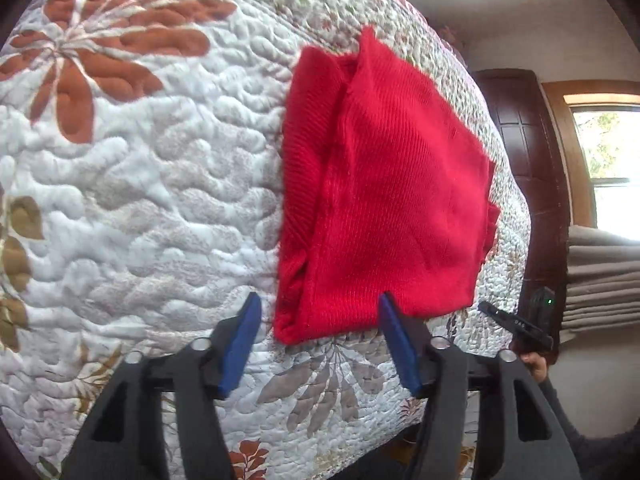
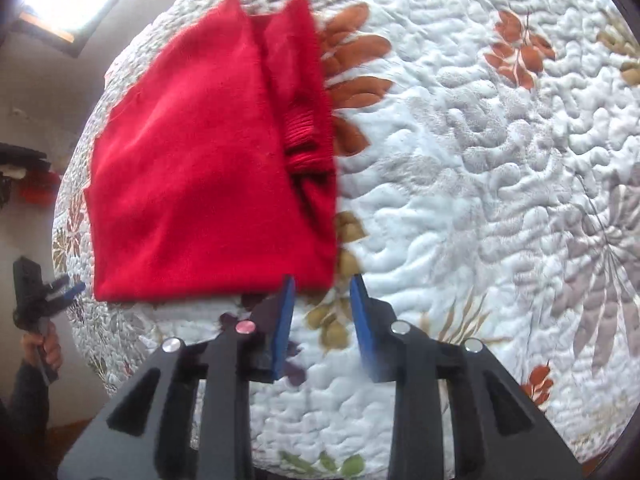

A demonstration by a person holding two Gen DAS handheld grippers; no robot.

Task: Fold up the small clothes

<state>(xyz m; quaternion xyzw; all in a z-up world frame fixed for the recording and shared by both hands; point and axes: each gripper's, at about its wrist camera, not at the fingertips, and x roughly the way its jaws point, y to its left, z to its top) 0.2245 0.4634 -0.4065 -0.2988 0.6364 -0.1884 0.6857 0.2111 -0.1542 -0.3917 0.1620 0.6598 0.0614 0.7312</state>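
A small red knitted garment (image 1: 384,192) lies folded flat on a quilted floral bedspread (image 1: 152,184). In the left wrist view my left gripper (image 1: 318,306) hovers open just above the garment's near edge, nothing between its blue pads. In the right wrist view the same red garment (image 2: 200,160) lies to the left, with a ribbed cuff folded in along its right side. My right gripper (image 2: 322,286) is open near the garment's near right corner, holding nothing. The other gripper (image 2: 48,292) shows at the far left, held by a hand.
The bedspread (image 2: 480,184) stretches wide to the right of the garment. A dark wooden door (image 1: 520,152), a window (image 1: 608,152) and a stack of grey folded cloth (image 1: 600,280) stand beyond the bed edge. A hand (image 1: 534,366) holds the right gripper's handle there.
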